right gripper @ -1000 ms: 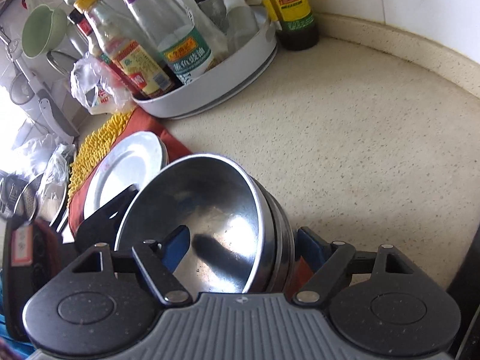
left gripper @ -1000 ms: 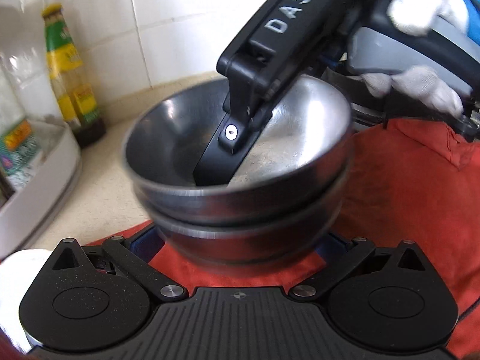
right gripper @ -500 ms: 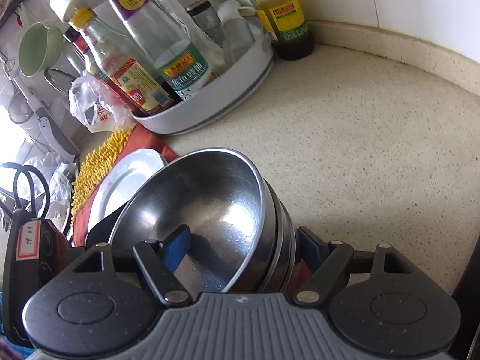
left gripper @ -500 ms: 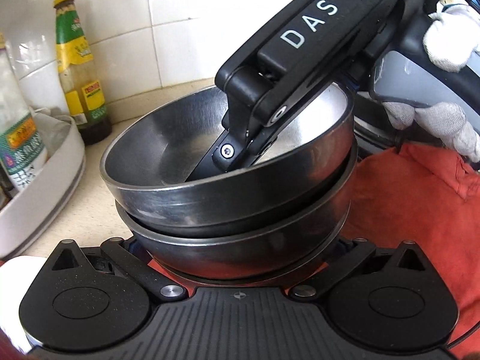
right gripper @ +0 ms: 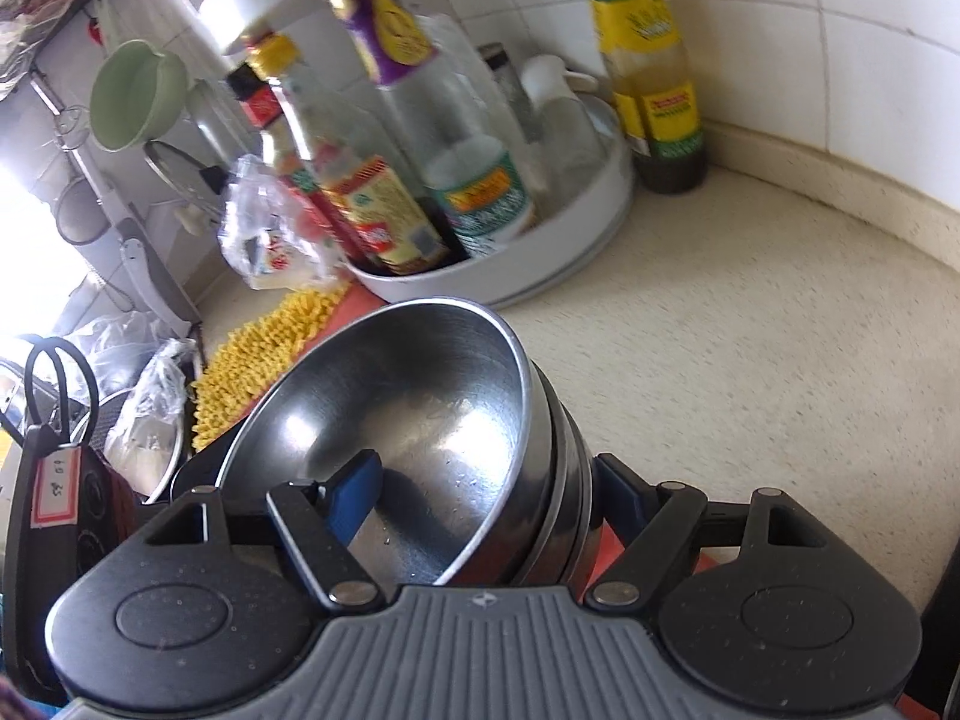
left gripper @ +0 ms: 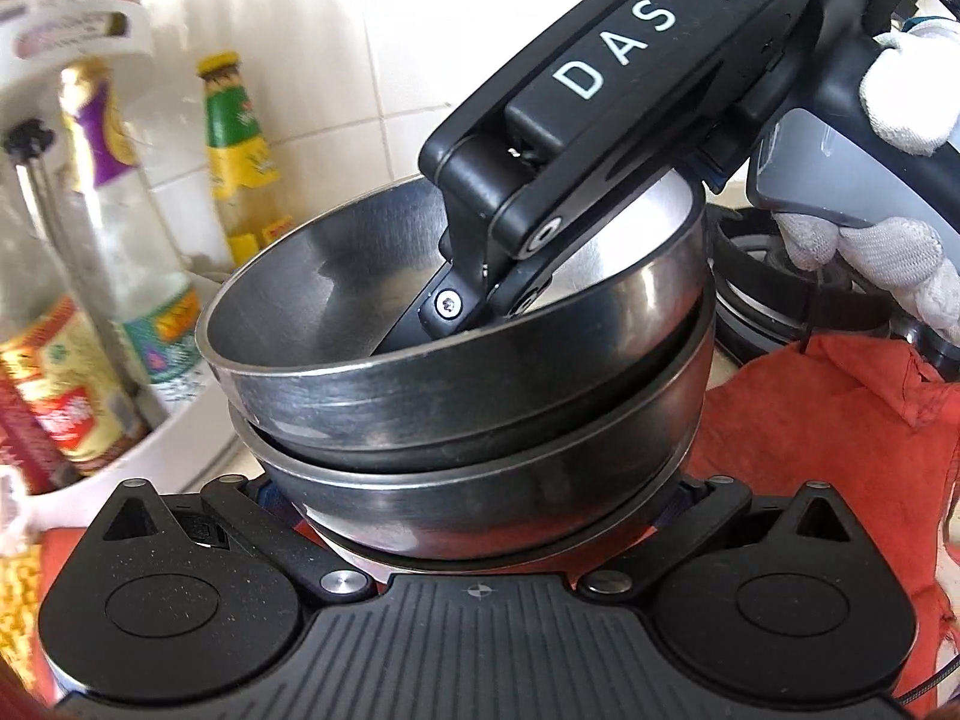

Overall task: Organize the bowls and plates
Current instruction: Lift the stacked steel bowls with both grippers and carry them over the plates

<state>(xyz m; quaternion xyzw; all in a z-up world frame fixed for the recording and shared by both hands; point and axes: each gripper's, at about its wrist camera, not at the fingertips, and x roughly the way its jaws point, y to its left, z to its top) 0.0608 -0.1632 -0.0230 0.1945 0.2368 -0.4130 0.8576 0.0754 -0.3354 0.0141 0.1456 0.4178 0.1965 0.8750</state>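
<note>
A stack of steel bowls (left gripper: 480, 420) hangs tilted above the red cloth (left gripper: 840, 420). My left gripper (left gripper: 480, 504) is shut on the lowest bowl, a blue pad against each side near its base. My right gripper (right gripper: 486, 480) is shut on the stack's wall. Its left finger (right gripper: 354, 480) lies inside the top bowl (right gripper: 420, 396) and its right finger (right gripper: 612, 480) presses the outside. In the left wrist view that inner finger (left gripper: 444, 306) reaches down into the top bowl, held by a white-gloved hand (left gripper: 888, 252).
A white round tray (right gripper: 540, 264) of sauce bottles stands at the back left, with a tall oil bottle (right gripper: 654, 78) beside it by the tiled wall. A yellow mat (right gripper: 270, 354) lies left of the bowls. Beige counter (right gripper: 750, 330) spreads to the right. A black round appliance (left gripper: 756, 300) sits behind the bowls.
Both grippers have lifted the bowl stack together. The bottles and tray now show more from the side, and the white plate seen earlier beside the bowls is out of sight.
</note>
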